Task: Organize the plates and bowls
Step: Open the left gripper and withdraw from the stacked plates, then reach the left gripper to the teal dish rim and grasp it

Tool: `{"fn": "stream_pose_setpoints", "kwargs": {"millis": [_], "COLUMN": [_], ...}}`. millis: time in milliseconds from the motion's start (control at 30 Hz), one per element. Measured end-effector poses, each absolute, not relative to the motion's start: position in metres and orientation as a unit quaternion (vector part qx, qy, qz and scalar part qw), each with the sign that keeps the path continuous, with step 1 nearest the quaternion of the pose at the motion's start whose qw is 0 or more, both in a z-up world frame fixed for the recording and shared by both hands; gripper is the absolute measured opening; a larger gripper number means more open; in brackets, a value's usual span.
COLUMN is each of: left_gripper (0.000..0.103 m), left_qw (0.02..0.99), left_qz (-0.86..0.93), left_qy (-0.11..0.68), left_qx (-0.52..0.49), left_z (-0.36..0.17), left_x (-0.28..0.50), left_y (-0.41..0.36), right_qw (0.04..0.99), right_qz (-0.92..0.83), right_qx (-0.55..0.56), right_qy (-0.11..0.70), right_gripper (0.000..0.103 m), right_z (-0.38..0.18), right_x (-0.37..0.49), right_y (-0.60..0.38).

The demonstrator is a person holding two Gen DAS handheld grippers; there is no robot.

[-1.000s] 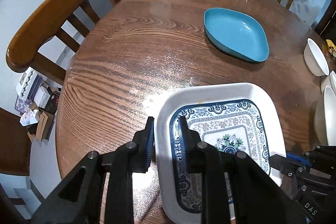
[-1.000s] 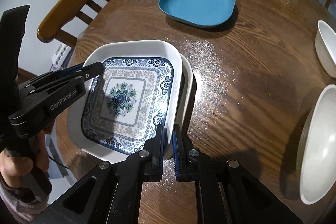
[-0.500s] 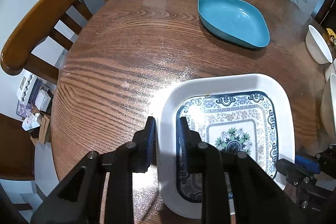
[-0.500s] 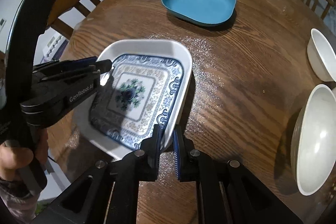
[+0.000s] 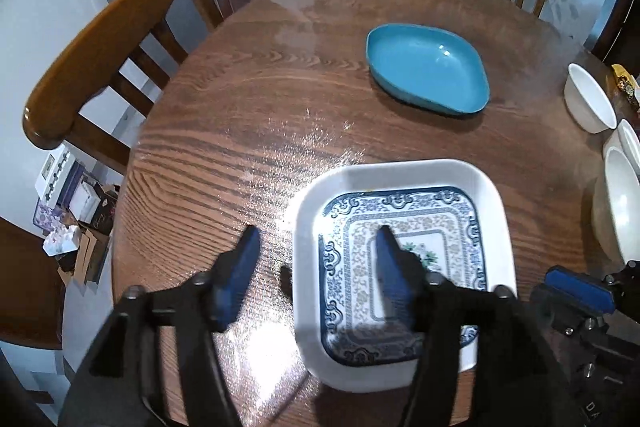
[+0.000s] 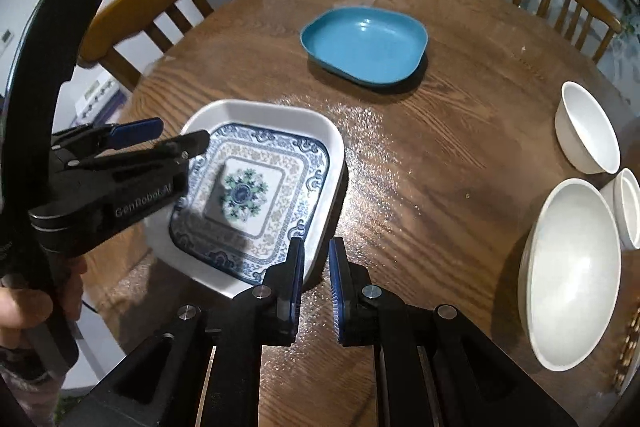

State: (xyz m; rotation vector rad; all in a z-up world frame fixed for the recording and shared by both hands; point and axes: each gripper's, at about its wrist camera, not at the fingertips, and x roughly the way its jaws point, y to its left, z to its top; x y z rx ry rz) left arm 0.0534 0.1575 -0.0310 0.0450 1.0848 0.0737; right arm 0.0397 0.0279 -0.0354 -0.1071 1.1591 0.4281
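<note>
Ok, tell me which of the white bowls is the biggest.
The large white bowl nearest the right gripper. It is clearly wider than the two small white bowls, one farther back and one tucked just behind its rim.

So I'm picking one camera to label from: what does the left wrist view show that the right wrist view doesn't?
Only the left wrist view shows the boxes on the floor beside the table. Only the right wrist view shows the person's hand and the whole large white bowl. Both show the patterned plate resting on the table, the blue plate, and the left gripper, its jaws just opened off the patterned plate's rim.
</note>
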Motion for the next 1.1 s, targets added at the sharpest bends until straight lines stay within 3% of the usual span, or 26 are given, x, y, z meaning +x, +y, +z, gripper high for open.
{"fn": "stream_pose_setpoints", "kwargs": {"millis": [133, 200, 267, 367, 433, 567, 867, 1100], "left_gripper": [0.08, 0.084, 0.085, 0.091, 0.099, 0.102, 0.102, 0.102], "left_qw": [0.865, 0.867, 0.868, 0.869, 0.872, 0.873, 0.864, 0.857], "left_qz": [0.028, 0.021, 0.012, 0.0, -0.011, -0.034, -0.093, -0.137], "left_qy": [0.5, 0.497, 0.496, 0.493, 0.488, 0.485, 0.488, 0.49], "left_qx": [0.027, 0.027, 0.024, 0.03, 0.037, 0.045, 0.078, 0.088], "left_z": [-0.015, -0.009, -0.005, 0.0, 0.003, 0.008, 0.009, 0.007], "left_x": [0.043, 0.038, 0.036, 0.03, 0.025, 0.019, 0.01, 0.007], "left_y": [0.147, 0.141, 0.136, 0.124, 0.112, 0.09, 0.029, -0.011], "right_qw": [0.819, 0.823, 0.83, 0.842, 0.85, 0.86, 0.866, 0.863], "right_qz": [0.213, 0.215, 0.214, 0.206, 0.2, 0.185, 0.128, 0.065], "right_qx": [-0.019, -0.004, 0.007, 0.023, 0.032, 0.054, 0.104, 0.15], "right_qy": [0.533, 0.525, 0.516, 0.498, 0.487, 0.473, 0.472, 0.478], "right_gripper": [0.012, 0.019, 0.037, 0.051, 0.053, 0.057, 0.07, 0.071], "right_z": [-0.028, -0.023, -0.018, -0.009, -0.002, 0.006, 0.006, -0.003], "right_x": [0.034, 0.032, 0.029, 0.024, 0.02, 0.013, -0.005, -0.019], "right_y": [0.012, 0.001, -0.009, -0.026, -0.038, -0.064, -0.132, -0.19]}}
